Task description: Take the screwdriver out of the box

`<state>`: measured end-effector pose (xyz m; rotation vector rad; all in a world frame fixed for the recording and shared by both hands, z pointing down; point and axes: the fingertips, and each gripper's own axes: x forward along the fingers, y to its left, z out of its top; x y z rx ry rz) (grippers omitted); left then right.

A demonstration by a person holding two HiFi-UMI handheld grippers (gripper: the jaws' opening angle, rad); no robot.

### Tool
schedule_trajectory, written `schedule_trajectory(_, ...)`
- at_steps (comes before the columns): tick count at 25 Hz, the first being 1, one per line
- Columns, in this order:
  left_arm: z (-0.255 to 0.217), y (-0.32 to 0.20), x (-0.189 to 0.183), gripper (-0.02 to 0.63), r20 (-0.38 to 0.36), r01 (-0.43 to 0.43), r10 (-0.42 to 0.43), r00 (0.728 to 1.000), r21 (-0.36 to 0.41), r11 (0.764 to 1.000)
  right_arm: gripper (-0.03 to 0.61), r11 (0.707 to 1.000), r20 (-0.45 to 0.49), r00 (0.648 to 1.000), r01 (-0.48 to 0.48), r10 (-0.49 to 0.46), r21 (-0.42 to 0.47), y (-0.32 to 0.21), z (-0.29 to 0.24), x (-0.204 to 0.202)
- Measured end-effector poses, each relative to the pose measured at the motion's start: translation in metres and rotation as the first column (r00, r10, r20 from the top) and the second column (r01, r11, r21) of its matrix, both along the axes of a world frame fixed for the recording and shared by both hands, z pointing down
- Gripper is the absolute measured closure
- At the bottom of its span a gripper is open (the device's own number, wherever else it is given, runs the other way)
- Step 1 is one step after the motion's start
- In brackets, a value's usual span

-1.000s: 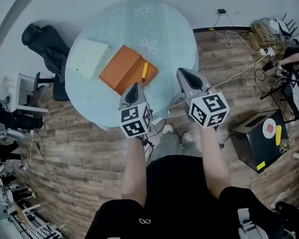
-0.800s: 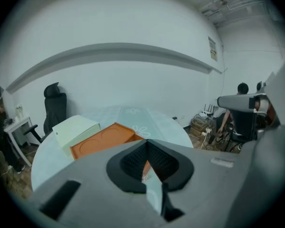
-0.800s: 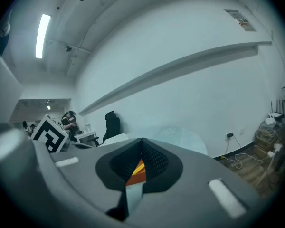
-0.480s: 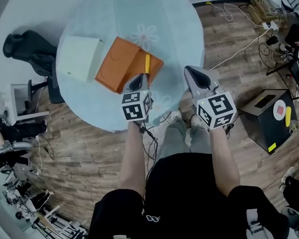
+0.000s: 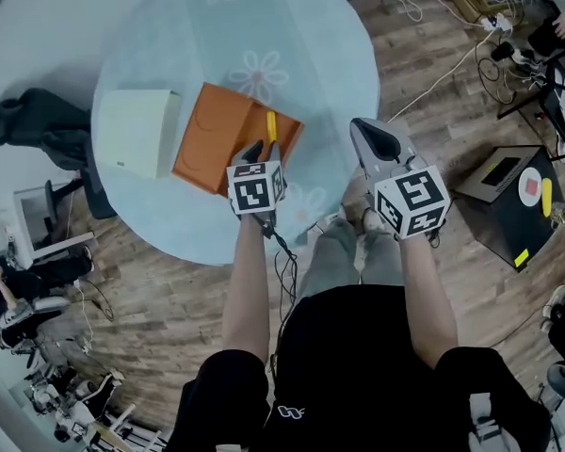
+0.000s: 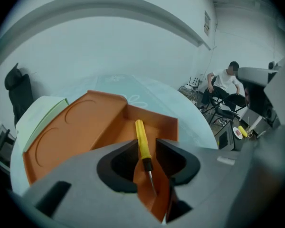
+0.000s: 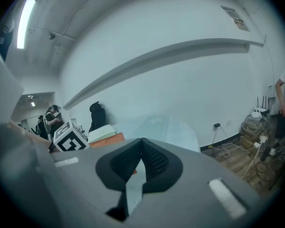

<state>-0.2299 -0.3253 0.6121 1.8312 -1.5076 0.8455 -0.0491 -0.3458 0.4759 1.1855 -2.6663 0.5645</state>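
Observation:
A yellow-handled screwdriver (image 5: 271,125) lies in the right compartment of an open orange box (image 5: 217,135) on the round pale-blue table (image 5: 320,73). My left gripper (image 5: 257,148) hangs over the box's near edge and points down at it. In the left gripper view its jaws are opening. The screwdriver (image 6: 141,137) shows in the gap between the tips of the left gripper (image 6: 146,146), with the pads apart from it. It rests on the floor of the orange box (image 6: 85,127). My right gripper (image 5: 364,127) is shut and empty, to the right of the box; in its own view the right gripper (image 7: 142,142) points past the table.
A pale box (image 5: 132,132) stands against the orange box's left side. A dark chair (image 5: 38,125) is beside the table at left. A black case (image 5: 504,205) and cables (image 5: 424,8) are on the wooden floor at right. A person (image 6: 225,82) sits in the background.
Both grippers have come down and forward toward the table. The left one has reached the orange box's near edge by the screwdriver. The right one has shifted only a little.

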Motion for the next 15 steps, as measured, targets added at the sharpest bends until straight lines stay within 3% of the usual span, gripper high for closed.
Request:
schedule_trajectory(7,0.030,-0.018,-0.001,0.468,-0.023,-0.028,0.025,0.999,-0.140,0.990,0.568,0.999,-0.028,0.999,-0.034,0.033,-0.023,-0.005,0.009,0.003)
schedule_trajectory(10,0.042,-0.016,-0.005,0.473,0.007,-0.013,0.015,1.000,-0.202,0.979,0.568,0.998,-0.041,0.998,-0.048,0.047,-0.032,-0.004,0.014,0.011)
schedule_trajectory(15,0.045,-0.016,-0.006,0.520,0.054,-0.003,0.015,0.998,-0.218,0.976,0.568,0.995,-0.048,0.995,-0.087,0.085,-0.044,-0.005,0.019,0.031)
